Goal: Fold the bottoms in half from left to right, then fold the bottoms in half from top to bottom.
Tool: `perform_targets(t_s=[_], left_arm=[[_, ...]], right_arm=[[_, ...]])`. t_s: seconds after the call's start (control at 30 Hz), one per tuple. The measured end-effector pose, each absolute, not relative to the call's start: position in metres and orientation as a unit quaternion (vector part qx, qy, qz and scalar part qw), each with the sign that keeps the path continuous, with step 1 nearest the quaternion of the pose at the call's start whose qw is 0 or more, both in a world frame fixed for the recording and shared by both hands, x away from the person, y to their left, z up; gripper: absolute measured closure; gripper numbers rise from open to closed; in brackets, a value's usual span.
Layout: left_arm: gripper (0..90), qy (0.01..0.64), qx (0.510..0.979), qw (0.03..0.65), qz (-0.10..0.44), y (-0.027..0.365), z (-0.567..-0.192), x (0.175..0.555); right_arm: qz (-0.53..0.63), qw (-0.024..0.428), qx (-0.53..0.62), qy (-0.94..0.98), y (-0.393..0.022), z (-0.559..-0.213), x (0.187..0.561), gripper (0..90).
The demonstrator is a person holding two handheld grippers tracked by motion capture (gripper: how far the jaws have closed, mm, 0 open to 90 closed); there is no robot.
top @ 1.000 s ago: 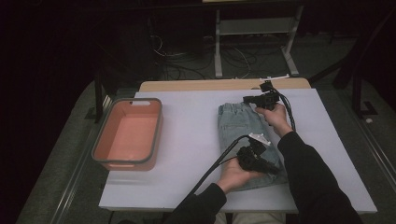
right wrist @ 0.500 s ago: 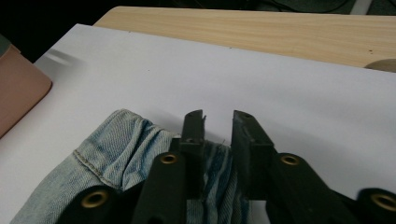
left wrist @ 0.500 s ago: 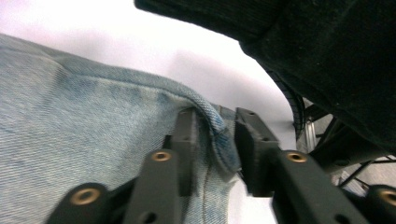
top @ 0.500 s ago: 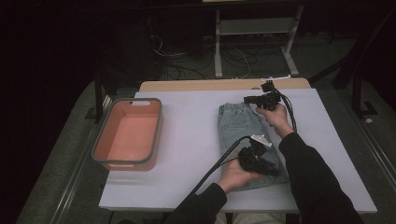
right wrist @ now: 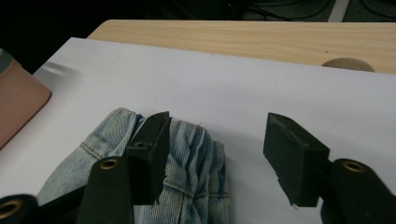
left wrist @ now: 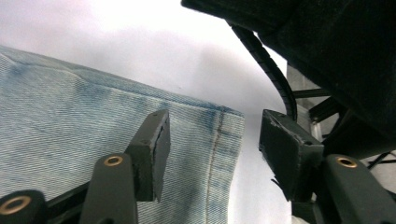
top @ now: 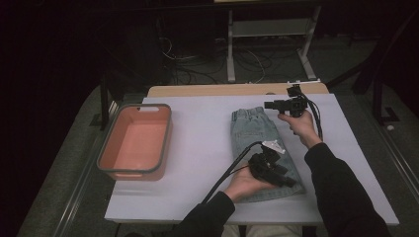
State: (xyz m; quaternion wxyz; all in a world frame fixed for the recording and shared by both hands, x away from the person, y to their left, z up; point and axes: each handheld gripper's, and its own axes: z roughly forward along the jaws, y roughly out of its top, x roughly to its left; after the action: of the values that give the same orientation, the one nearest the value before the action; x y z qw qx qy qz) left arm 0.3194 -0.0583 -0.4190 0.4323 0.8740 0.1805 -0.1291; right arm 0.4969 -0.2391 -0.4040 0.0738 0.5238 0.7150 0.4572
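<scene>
Folded light-blue jeans (top: 257,143) lie flat on the white table top (top: 197,148). My left gripper (top: 289,181) hovers over their near right corner. Its jaws have just been opening: one pad (left wrist: 156,149) stands over the hem (left wrist: 70,126), the other over the bare table, and neither presses on the cloth. My right gripper (top: 269,105) sits at the far end by the waistband (right wrist: 196,158). Its jaws have also just been opening, with the bunched denim below the left pad (right wrist: 152,154) and nothing gripped.
A salmon-pink bin (top: 106,158) with a grey rim stands at the table's left side, and its corner (right wrist: 18,102) shows in the right gripper view. A wooden strip (top: 222,90) runs along the far edge. A metal stand and cables lie on the floor behind.
The right gripper has drawn back slightly from the waistband, toward the right. The left hand has stayed at the near hem.
</scene>
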Motion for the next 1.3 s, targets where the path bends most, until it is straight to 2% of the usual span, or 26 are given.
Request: perform_targets(t_s=[0.23, 0.57, 1.3], left_arm=[[36.3, 0.182, 0.876, 0.431, -0.117, -0.054, -0.414, 0.32], [32.0, 0.196, 0.874, 0.433, -0.099, -0.043, -0.404, 0.325], [28.9, 0.24, 0.859, 0.446, -0.078, -0.007, -0.377, 0.357]], right_arm=[[0.459, 0.077, 0.52, 0.717, -0.248, -0.396, 0.49, 30.2], [0.458, 0.07, 0.515, 0.721, -0.25, -0.387, 0.483, 22.3], [0.455, 0.059, 0.5, 0.735, -0.239, -0.381, 0.477, 17.8]])
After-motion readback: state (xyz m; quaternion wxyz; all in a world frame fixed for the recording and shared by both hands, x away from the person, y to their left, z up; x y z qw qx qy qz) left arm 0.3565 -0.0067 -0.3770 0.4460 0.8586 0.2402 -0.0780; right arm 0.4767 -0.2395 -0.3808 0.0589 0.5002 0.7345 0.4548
